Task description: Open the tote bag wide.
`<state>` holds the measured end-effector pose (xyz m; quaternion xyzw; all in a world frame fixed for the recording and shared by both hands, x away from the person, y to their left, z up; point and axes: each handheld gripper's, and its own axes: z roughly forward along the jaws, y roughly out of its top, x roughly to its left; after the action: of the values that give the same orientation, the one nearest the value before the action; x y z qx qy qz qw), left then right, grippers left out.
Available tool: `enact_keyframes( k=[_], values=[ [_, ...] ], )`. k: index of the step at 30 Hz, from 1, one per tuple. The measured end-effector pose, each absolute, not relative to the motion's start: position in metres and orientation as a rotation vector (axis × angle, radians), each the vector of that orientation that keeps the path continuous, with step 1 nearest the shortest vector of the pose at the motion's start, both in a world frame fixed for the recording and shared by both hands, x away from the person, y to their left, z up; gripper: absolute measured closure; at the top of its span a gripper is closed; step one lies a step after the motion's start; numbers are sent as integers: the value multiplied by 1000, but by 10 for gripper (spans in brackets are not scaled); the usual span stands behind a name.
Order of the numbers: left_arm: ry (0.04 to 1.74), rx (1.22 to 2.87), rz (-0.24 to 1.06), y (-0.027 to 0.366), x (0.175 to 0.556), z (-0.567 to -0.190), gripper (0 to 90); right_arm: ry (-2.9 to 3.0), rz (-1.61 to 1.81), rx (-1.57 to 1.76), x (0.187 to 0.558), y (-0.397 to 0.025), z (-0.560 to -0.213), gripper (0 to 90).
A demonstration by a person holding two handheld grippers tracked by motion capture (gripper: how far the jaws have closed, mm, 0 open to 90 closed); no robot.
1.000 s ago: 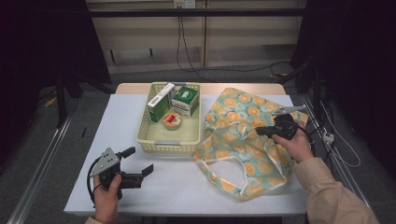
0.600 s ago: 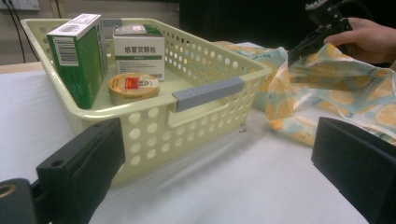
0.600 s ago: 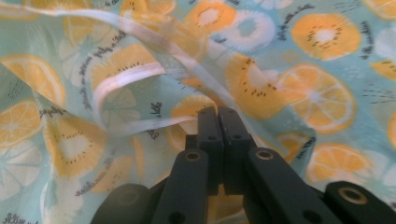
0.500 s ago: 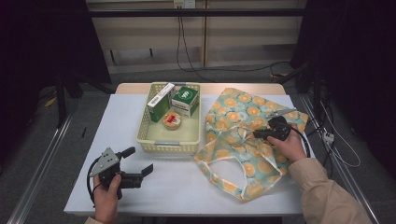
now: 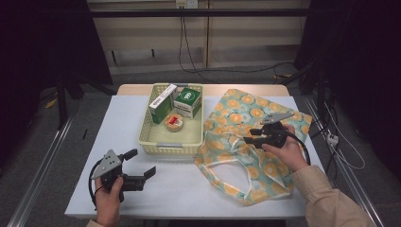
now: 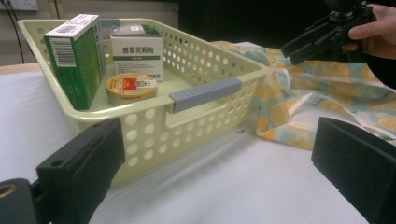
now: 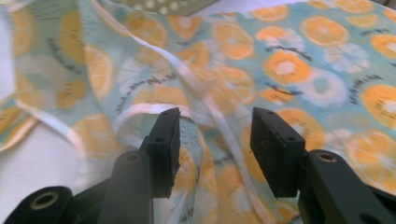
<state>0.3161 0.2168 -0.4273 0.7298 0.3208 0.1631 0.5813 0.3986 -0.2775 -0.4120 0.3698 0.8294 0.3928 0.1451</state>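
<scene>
Right gripper (image 5: 251, 135) hovers low over the orange-slice print bag (image 5: 246, 142), its jaws parted with a gap between them and nothing pinched. In the right gripper view (image 7: 212, 144) the two black pads stand either side of a pale strap (image 7: 219, 123) of the bag — whether they touch the cloth I cannot tell. The bag lies crumpled flat on the right half of the white table (image 5: 189, 189), its left edge right up against the basket, its handles and open mouth toward the person's side.

Left gripper (image 5: 142, 163) rests low at the near left of the table, held in the person's hand (image 5: 108, 201), jaws spread wide and empty. In its own view (image 6: 217, 163) those jaws frame the near wall of the pale yellow perforated basket (image 6: 187, 116), which has a grey grip on its rim.

Inside the basket stand two cartons — a tall green-and-white box (image 6: 74, 58) on the left and a white medicine box with a green top (image 6: 137, 51) behind — and a small round tin with a gold lid (image 6: 130, 88) lies in front of them on the basket floor.
</scene>
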Motion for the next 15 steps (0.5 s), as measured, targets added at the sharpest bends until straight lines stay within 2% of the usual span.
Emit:
enact_keyframes(
  k=[4,8,11,15],
  values=[
    [748,1710,382,217,316,-428,25,2439,1162,1016,390,-266,-412,614],
    [746,1710,382,217,316,-427,25,2501,1186,983,377,-254,-415,736],
    [746,1711,379,217,316,-428,25,2570,1203,953,369,-246,-419,873],
    [748,1708,373,215,316,-428,25,2633,1103,976,367,-242,-439,878]
  ],
)
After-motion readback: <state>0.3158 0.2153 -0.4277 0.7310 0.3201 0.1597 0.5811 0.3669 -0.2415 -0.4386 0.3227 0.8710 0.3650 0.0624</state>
